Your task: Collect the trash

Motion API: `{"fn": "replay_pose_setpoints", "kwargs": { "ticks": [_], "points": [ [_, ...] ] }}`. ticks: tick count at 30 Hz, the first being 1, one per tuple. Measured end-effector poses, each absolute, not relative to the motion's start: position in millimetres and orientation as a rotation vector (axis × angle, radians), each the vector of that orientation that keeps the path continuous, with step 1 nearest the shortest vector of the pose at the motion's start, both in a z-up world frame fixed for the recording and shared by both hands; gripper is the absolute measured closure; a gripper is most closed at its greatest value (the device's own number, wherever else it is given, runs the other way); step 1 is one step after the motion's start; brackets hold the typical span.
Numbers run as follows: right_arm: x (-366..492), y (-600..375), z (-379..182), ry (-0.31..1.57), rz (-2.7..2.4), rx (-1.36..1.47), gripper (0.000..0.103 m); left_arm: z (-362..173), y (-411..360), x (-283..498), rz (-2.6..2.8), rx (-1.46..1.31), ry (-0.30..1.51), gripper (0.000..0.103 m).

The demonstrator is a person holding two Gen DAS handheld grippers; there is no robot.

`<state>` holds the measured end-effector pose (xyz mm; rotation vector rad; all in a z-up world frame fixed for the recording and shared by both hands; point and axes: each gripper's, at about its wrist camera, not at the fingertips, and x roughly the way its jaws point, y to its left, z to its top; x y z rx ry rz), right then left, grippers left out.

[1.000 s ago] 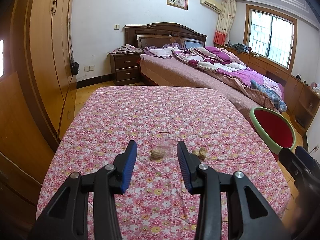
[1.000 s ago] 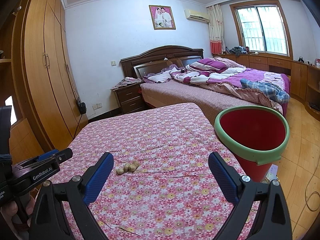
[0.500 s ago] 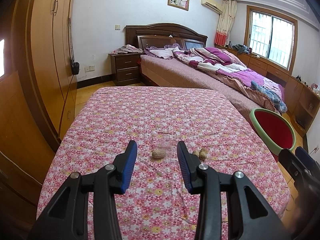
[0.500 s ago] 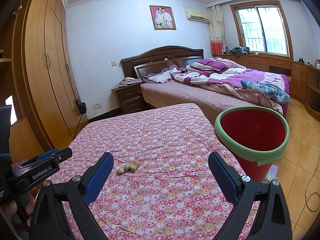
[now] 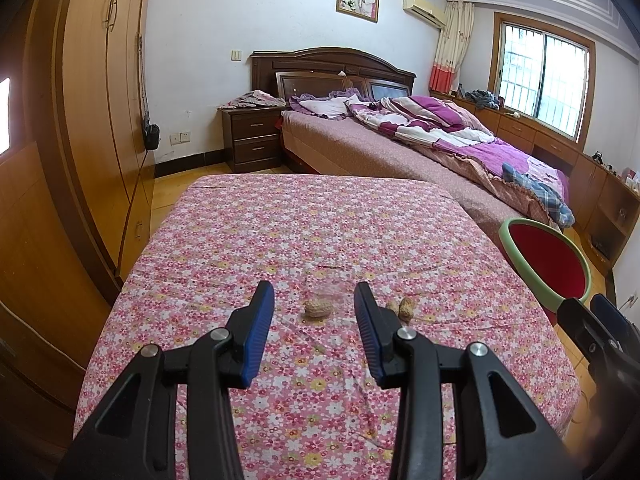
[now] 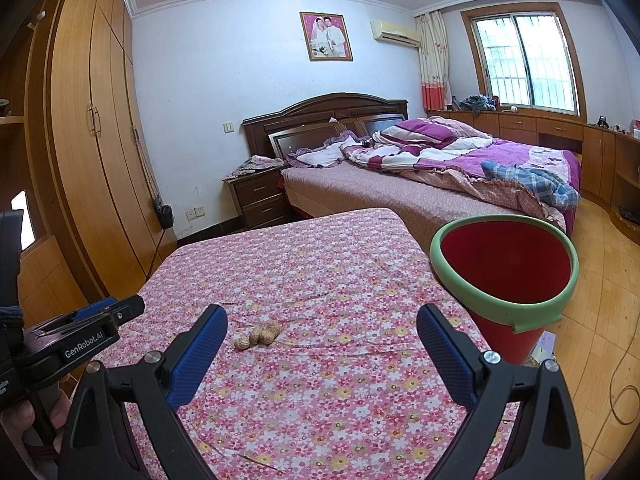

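Three peanut shells lie on the flowered table cloth (image 5: 320,232). One peanut (image 5: 317,307) lies just ahead of my open left gripper (image 5: 314,304), between its blue fingertips. Two more peanuts (image 5: 402,307) lie just right of the right finger. In the right wrist view the peanuts (image 6: 258,335) lie in a row, ahead and left of my wide-open, empty right gripper (image 6: 322,326). A red bin with a green rim (image 6: 506,266) stands beside the table's right edge; it also shows in the left wrist view (image 5: 548,264).
A bed with purple bedding (image 6: 440,168) stands beyond the table. A nightstand (image 5: 254,138) is at the back wall. Wooden wardrobes (image 5: 100,120) line the left side. My left gripper's body (image 6: 72,340) shows at the left of the right wrist view.
Almost nothing has moved. The left gripper has shifted very slightly; both grippers stay open.
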<state>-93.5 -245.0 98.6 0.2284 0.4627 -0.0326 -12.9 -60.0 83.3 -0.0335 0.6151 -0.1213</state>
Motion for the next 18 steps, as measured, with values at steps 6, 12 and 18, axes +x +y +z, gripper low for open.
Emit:
{"fn": "replay_pose_setpoints", "kwargs": {
  "ticks": [6,12,18],
  "points": [
    [-95.4,-245.0,104.8,0.451,-0.029,0.224,0.006,87.1,-59.6,-13.6,-0.118,-0.040,0.607,0.061],
    [-95.6,-244.7,104.2,0.452,-0.029,0.224,0.006,88.0,-60.0,-14.0,-0.118,-0.043,0.605,0.061],
    [-95.4,-245.1,104.0,0.451,-0.027,0.222,0.006,88.3,-60.0,-14.9,-0.117,-0.043,0.604,0.061]
  ]
}}
